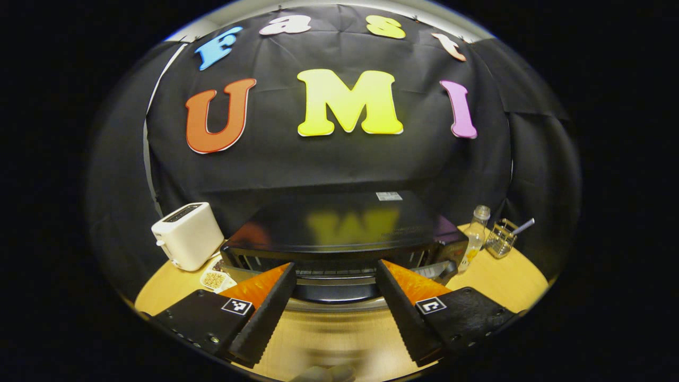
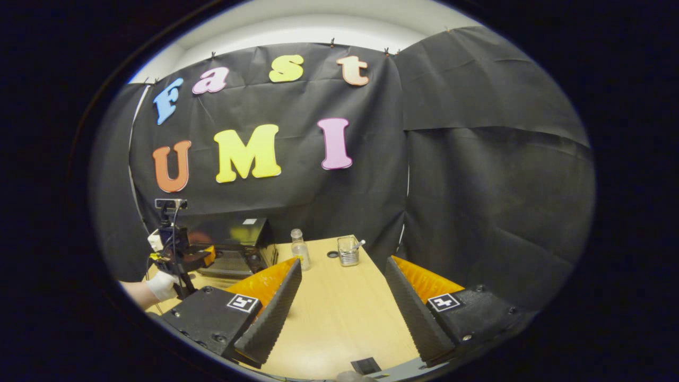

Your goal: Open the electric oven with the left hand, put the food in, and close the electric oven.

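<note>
The black electric oven (image 1: 339,225) stands right in front of my left gripper (image 1: 336,265). Its door looks tilted towards me, and a wire rack (image 1: 329,271) shows behind it. The door's silver handle (image 1: 339,305) lies low between my widely spread fingers, which do not press on it; the gripper is open. A small dish of food (image 1: 214,279) sits on the table left of the oven. In the right gripper view, the right gripper (image 2: 344,262) is open over bare table, well right of the oven (image 2: 233,246). A gloved hand (image 2: 162,285) holds the left gripper (image 2: 177,254) at the oven front.
A white toaster (image 1: 188,241) stands left of the oven beside the dish. A clear bottle (image 1: 476,236) and a glass holder with a spoon (image 1: 501,239) stand to the right. The wooden table (image 2: 339,313) has free room in front of the right gripper.
</note>
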